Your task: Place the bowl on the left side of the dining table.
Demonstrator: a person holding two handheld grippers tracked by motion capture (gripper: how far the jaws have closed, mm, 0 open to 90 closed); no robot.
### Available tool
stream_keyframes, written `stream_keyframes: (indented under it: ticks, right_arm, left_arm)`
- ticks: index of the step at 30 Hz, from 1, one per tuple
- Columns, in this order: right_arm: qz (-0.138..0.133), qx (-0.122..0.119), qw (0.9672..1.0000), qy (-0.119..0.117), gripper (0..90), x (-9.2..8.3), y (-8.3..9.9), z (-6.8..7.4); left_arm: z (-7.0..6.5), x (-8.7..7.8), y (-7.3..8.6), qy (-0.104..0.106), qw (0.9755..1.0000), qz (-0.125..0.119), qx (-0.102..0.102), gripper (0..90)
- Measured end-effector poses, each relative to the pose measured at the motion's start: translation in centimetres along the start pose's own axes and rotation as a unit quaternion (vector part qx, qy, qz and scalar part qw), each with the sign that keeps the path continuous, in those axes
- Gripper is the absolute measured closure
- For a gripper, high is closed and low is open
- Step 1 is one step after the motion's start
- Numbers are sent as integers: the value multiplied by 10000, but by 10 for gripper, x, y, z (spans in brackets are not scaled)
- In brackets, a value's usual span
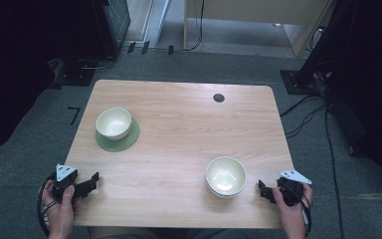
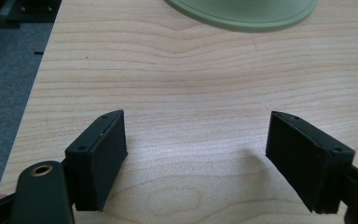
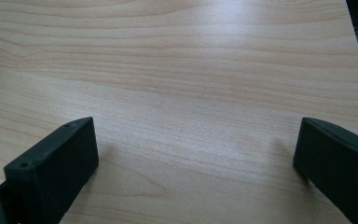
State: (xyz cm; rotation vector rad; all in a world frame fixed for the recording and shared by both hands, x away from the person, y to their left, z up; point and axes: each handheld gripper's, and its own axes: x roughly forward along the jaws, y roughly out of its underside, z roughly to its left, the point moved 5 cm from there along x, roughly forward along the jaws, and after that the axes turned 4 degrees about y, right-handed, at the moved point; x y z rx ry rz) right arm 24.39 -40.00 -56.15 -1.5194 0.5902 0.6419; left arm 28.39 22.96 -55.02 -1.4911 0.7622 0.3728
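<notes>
Both claws, left claw (image 1: 93,180) and right claw (image 1: 262,188), stand open (empty); the right could knock the stacked bowls (image 1: 226,176) at lower right.

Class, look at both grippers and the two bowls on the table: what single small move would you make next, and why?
Probably ease the right gripper leftward toward the near bowl. Its fingers stand open with only bare table between them, and that bowl sits just beside it. The left gripper is also open and holds nothing, while the other bowl on the green saucer lies farther off.
</notes>
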Motion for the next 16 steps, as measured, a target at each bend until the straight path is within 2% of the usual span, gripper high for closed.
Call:
stream_keyframes:
  ticks: [4,11,16]
  right_arm:
    - [0,0,10000,1,0,0,0,0]
    - [0,12,10000,20,0,0,0,0]
    - [-1,16,10000,25,0,0,0,0]
  left_arm:
    - [-4,2,0,-91,9997,85,201,190]
    - [-4,2,0,-88,9997,99,209,181]
    - [-3,2,0,-168,9997,120,131,150]
